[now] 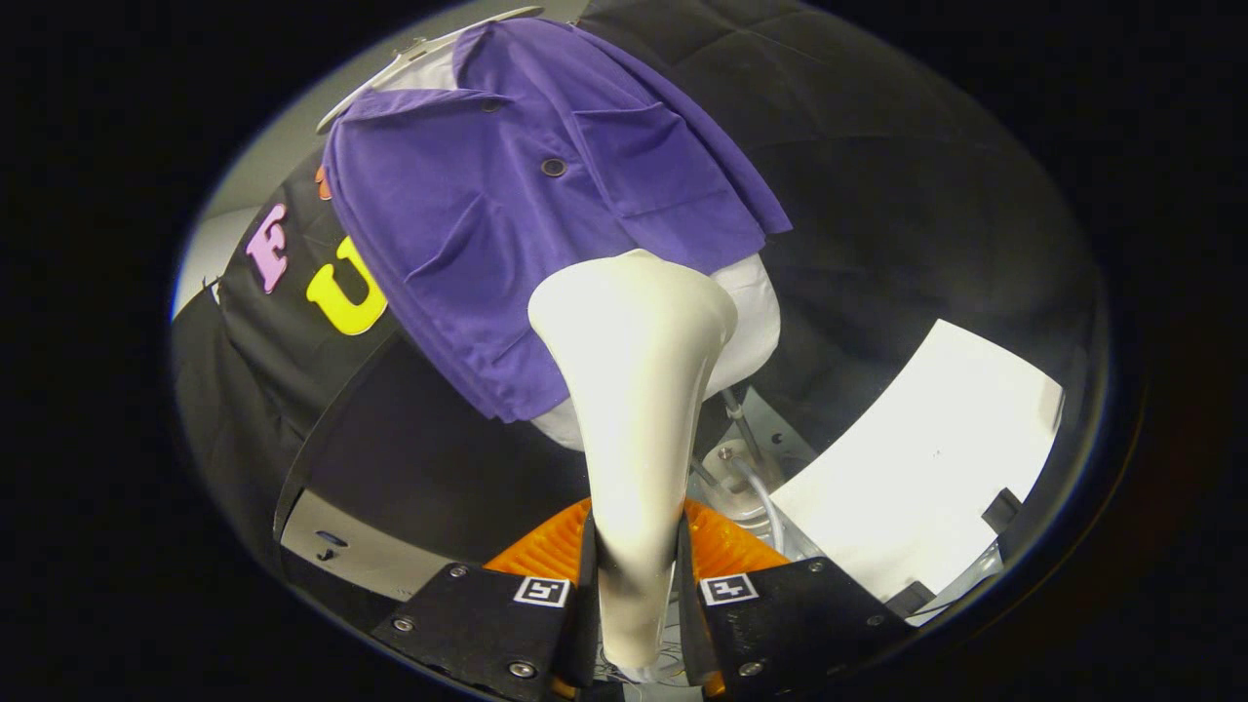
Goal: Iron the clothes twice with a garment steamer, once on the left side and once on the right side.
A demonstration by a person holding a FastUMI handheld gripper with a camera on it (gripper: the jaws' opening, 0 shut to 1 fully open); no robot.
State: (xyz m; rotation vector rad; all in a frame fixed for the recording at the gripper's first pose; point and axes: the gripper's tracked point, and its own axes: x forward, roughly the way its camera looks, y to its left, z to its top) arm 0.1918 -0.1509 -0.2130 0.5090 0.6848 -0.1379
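Observation:
A cream garment steamer [634, 390] stands up between my fingers, its narrow handle clamped on both sides and its wide head pointing ahead. My gripper [636, 585] is shut on that handle. Just beyond the steamer head hangs a purple short-sleeved shirt [526, 205] with dark buttons and a chest pocket, draped over a white padded form [751, 322] on a white hanger [419, 54]. The steamer head sits at the shirt's lower hem, close to the fabric; contact cannot be told. The head hides part of the hem.
A white board [926, 458] lies to the right, beyond my fingers. Below the form, a metal stand base [736, 468] with a hose and pole sits on the floor. Black cloth walls surround the booth, and a grey panel [351, 556] lies at the lower left.

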